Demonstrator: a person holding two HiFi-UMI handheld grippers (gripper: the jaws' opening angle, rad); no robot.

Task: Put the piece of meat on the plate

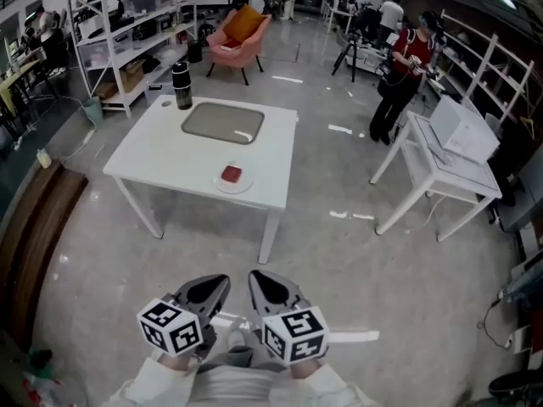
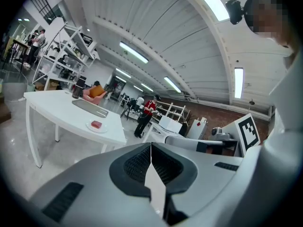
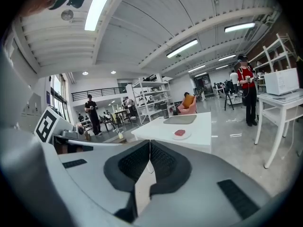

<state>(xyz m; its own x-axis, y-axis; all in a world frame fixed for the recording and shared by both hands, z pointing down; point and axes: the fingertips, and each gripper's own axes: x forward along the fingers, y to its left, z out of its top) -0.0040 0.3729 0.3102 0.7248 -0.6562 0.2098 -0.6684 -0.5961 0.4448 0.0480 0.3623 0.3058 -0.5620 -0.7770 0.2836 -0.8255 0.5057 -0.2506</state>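
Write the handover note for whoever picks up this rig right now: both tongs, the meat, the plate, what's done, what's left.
Left tongs: shut, nothing between them, held close to the body and well short of the table.
Right tongs: shut and empty, beside the left.
Piece of meat: lying on the plate, which sits on the table near the edge closest to you.
Done: the meat is on the plate, so the job looks complete.
Left: nothing apparent; neither pair of tongs touches anything.
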